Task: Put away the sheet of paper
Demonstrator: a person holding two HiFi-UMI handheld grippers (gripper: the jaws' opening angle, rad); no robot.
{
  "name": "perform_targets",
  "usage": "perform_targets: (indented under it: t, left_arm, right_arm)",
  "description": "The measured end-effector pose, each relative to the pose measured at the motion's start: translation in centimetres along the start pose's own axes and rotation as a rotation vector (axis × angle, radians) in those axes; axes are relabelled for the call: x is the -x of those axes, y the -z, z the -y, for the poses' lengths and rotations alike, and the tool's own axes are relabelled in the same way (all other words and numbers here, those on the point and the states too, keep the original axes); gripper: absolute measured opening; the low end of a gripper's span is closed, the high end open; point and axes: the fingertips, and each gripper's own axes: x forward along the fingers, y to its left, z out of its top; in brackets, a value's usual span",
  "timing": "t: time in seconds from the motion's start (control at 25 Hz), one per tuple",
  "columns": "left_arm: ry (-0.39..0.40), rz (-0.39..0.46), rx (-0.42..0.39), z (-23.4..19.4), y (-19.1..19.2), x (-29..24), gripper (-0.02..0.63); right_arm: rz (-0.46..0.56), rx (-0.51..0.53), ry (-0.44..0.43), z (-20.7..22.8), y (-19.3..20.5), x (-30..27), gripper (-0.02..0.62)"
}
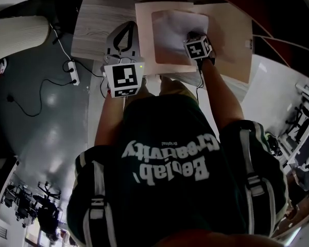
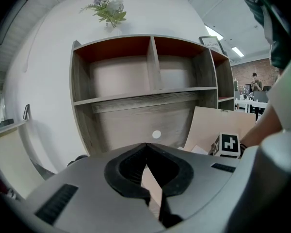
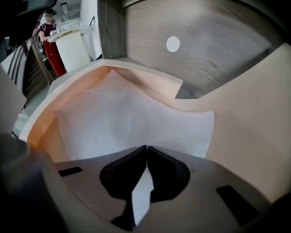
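Note:
A white sheet of paper (image 1: 177, 24) lies in an open tan folder (image 1: 232, 40) on the wooden desk (image 1: 92, 30). My right gripper (image 1: 193, 39) points steeply down at the sheet's near edge, under its marker cube. In the right gripper view the right gripper (image 3: 146, 147) is shut on the sheet of paper (image 3: 131, 120), whose edge runs down between the pads. The folder (image 3: 247, 115) rises on both sides of it. My left gripper (image 1: 126, 30) sits at the folder's left edge. In its own view the left gripper (image 2: 146, 144) is shut on a thin tan folder edge (image 2: 153, 188).
A wooden shelf unit (image 2: 150, 81) with open compartments stands behind the desk, a plant (image 2: 108, 9) on top of it. A white power strip (image 1: 73, 72) with cables lies on the grey floor at the left. A person (image 3: 51, 28) stands far off.

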Motion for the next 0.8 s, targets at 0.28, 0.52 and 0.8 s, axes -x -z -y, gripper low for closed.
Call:
perform_targets:
  t: [0.28,0.52,0.8]
  left_arm:
    - [-0.008,-0.001,0.007,-0.9,0.2,0.2,0.018]
    - [0.009,0.014,0.017,-0.6,-0.1,0.1,0.018]
    - [0.036,0.026,0.003,-0.2,-0.8,0.1,0.018]
  right_arm:
    - [-0.021,0.016,-0.037,-1.9,0.7,0.4,0.035]
    - [-0.039,0.045,-0.053,-3.1,2.1,1.0,0.035]
    - [0.015,0.02,-0.011,-2.3,1.4,1.9,0.035]
